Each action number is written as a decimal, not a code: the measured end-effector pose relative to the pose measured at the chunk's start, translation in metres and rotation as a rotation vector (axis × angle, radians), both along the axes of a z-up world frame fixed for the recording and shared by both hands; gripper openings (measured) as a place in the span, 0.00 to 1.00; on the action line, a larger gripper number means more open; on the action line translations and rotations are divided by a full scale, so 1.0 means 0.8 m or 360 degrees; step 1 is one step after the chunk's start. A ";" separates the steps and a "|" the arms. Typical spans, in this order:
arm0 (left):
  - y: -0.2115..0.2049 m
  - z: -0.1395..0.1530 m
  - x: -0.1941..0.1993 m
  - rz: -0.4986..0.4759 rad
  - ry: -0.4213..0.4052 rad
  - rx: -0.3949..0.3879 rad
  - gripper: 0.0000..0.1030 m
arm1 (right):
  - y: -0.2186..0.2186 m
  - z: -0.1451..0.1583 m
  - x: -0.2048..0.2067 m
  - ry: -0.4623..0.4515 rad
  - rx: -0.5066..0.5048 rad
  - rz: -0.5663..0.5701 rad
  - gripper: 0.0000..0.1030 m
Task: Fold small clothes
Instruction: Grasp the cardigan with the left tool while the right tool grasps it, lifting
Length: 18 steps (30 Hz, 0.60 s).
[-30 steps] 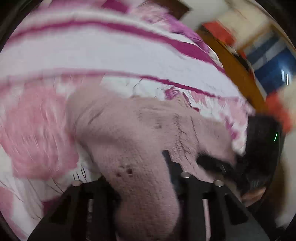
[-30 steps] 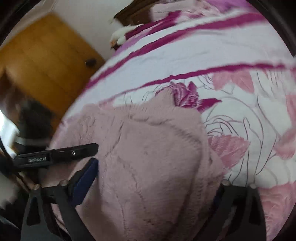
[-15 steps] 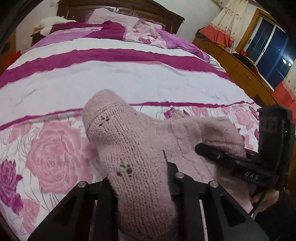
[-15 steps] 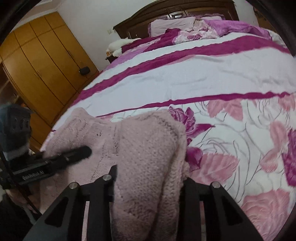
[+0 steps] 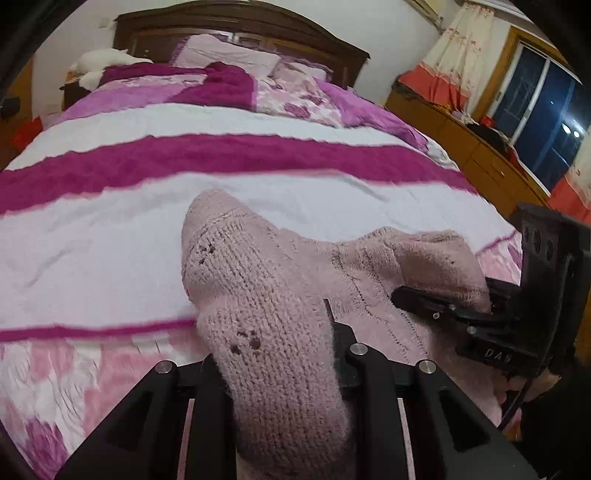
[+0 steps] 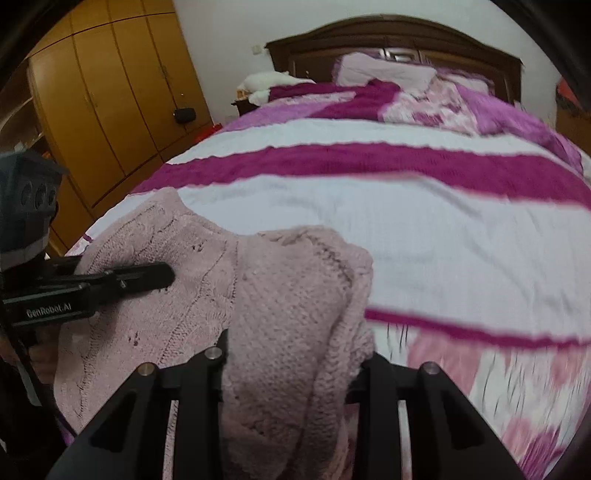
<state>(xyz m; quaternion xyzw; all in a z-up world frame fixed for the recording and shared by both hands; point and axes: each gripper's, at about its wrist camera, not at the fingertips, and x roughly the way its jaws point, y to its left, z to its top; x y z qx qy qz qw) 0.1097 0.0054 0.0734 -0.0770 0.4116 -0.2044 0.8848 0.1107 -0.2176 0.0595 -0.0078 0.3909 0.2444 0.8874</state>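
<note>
Both grippers are clamped on the pink knit sweater (image 5: 280,325), each pinching a bunched fold that fills the gap between its fingers and humps up in front of the lens.

Left gripper (image 5: 280,369): fabric wedged between the black fingers, a rounded lobe of knit standing above them with small eyelet holes showing. The right gripper (image 5: 461,314) appears in this view at the right edge — its finger lies across the sweater, with another pink lump above it.

Right gripper (image 6: 291,369): same story, a thick wad of knit held between the fingers. The left gripper (image 6: 110,280) shows at the left edge, its finger pressed on the cable-knit part.

The sweater sits at the near end of the bed (image 5: 110,240), on the white and magenta striped cover with pink roses. Between the two grippers the knit spreads flatter — whether that part touches the cover, can't tell.

Background: dark wood headboard (image 5: 240,26), pillows (image 6: 384,74), wooden wardrobe (image 6: 110,92), window (image 5: 535,99) with a curtain (image 5: 458,48). Cover edges are motion-blurred in both views.
</note>
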 end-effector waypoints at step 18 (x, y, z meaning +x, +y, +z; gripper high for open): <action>0.050 -0.005 0.150 0.0189 -0.0051 -0.0134 0.00 | 0.008 -0.011 0.169 -0.0068 0.0279 -0.0130 0.31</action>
